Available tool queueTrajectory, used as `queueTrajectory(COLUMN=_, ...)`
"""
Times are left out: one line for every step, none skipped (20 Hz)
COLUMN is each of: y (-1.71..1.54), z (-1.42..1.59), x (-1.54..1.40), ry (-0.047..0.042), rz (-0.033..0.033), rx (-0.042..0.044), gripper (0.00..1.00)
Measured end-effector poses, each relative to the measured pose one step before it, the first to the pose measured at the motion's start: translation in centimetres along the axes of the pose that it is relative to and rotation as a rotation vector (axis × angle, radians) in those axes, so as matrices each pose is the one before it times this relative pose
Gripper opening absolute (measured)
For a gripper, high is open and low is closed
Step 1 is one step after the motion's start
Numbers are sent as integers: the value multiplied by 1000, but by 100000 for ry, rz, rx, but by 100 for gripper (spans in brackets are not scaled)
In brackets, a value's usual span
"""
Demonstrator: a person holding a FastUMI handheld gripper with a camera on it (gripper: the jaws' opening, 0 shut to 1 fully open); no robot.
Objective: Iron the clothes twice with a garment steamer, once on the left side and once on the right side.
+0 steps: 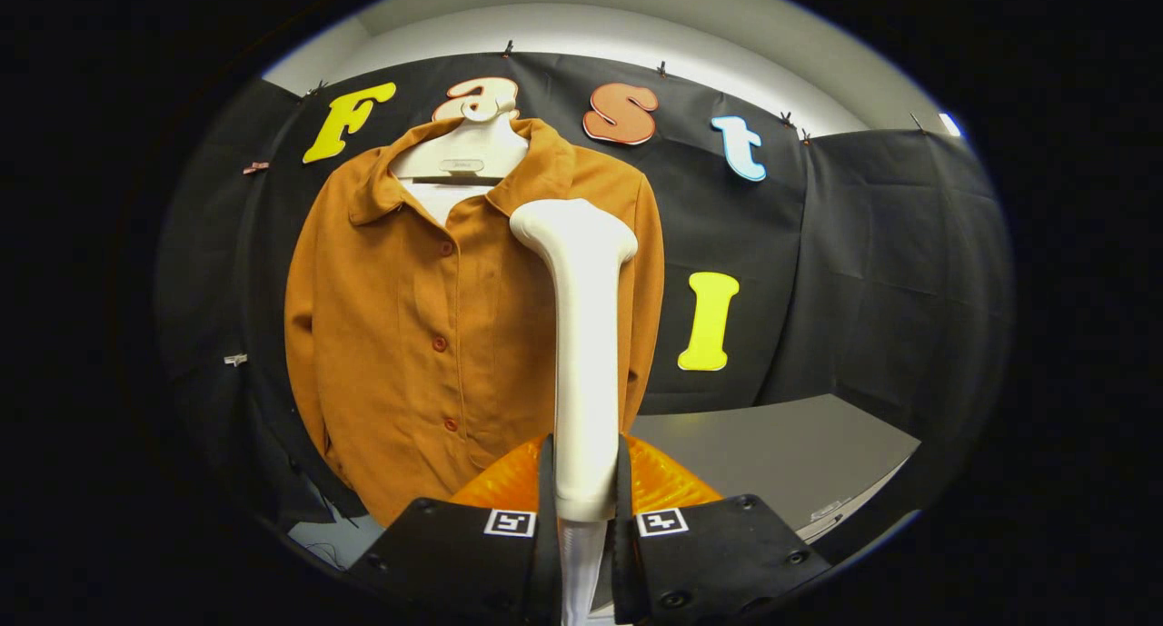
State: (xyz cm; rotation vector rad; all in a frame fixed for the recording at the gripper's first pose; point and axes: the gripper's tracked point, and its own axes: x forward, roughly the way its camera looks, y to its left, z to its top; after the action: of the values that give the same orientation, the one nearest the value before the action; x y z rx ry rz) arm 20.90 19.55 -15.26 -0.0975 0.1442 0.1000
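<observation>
Between the claw's (pixel 585 517) fingers, steamer (pixel 584 335) clamped before shirt (pixel 409 335).

Black cloth (pixel 872 272) is hanging as the booth's wall, held along its top edge by small dark clips (pixel 661 67). Above it a pale wall (pixel 636 35) is showing. A grey worktop (pixel 772 453) is stretching toward the cloth, its far edge meeting the cloth. Small clips (pixel 235 360) are also sitting on the cloth's side panel, one pinkish (pixel 255 167) higher up
</observation>
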Motion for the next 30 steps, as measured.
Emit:
queueTrajectory(y=80, z=-593, x=229, ry=1028, rz=-12, rx=-212, gripper=26)
queueTrajectory(y=91, z=-628, x=242, ry=1193, rz=65, rx=-200, gripper=26)
queueTrajectory(y=135, z=-667, x=187, ry=1291, rz=260, rx=-238, gripper=26)
queueTrajectory(y=166, z=-571, x=203, ry=1040, rz=110, rx=-368, gripper=26)
queueTrajectory(y=113, z=-589, x=124, ry=1042, rz=126, rx=-351, gripper=26)
queueTrajectory(y=76, z=-626, x=196, ry=1354, rz=270, rx=-424, gripper=26)
queueTrajectory(y=121, z=-636, x=225, ry=1522, rz=258, rx=-281, gripper=26)
queueTrajectory(y=108, z=-662, x=161, ry=1686, rz=347, rx=-229, gripper=26)
queueTrajectory(y=142, z=-684, x=169, ry=1650, rz=186, rx=-366, gripper=26)
queueTrajectory(y=37, z=-678, x=99, ry=1598, rz=143, rx=-88, gripper=26)
queueTrajectory(y=117, z=-617, x=108, ry=1509, rz=349, rx=-118, gripper=25)
queueTrajectory(y=216, z=-646, x=164, ry=1516, rz=387, rx=-158, gripper=25)
queueTrajectory(y=141, z=-629, x=115, ry=1616, rz=389, rx=-134, gripper=25)
queueTrajectory(y=52, z=-570, x=108, ry=1609, rz=529, rx=-128, gripper=25)
queueTrajectory(y=155, z=-733, x=82, ry=1660, rz=415, rx=-147, gripper=26)
queueTrajectory(y=175, z=-668, x=9, ry=1814, rz=475, rx=-162, gripper=26)
queueTrajectory(y=149, z=-706, x=26, ry=1683, rz=442, rx=-199, gripper=26)
queueTrajectory(y=184, z=-676, x=73, ry=1684, rz=406, rx=89, gripper=26)
queueTrajectory(y=187, z=-854, x=77, ry=2289, rz=611, rx=-193, gripper=25)
queueTrajectory(y=123, z=-814, x=44, ry=2331, rz=444, rx=-248, gripper=26)
queueTrajectory(y=137, z=-848, x=42, ry=1994, rz=624, rx=-75, gripper=26)
queueTrajectory(y=185, z=-644, x=-80, ry=1744, rz=494, rx=-75, gripper=26)
queueTrajectory(y=155, z=-671, x=-139, ry=1538, rz=535, rx=-56, gripper=26)
queueTrajectory(y=135, z=-563, x=-41, ry=1460, rz=627, rx=-12, gripper=26)
queueTrajectory(y=156, z=-639, x=-83, ry=1536, rz=555, rx=1, gripper=26)
queueTrajectory(y=121, z=-697, x=-221, ry=1662, rz=660, rx=126, gripper=26)
queueTrajectory(y=161, z=-532, x=-174, ry=1456, rz=680, rx=334, gripper=26)
queueTrajectory(y=160, z=-636, x=-340, ry=1384, rz=707, rx=439, gripper=26)
queueTrajectory(y=160, z=-564, x=-409, ry=961, rz=697, rx=470, gripper=26)
queueTrajectory(y=152, z=-348, x=-484, ry=189, rz=498, rx=437, gripper=26)
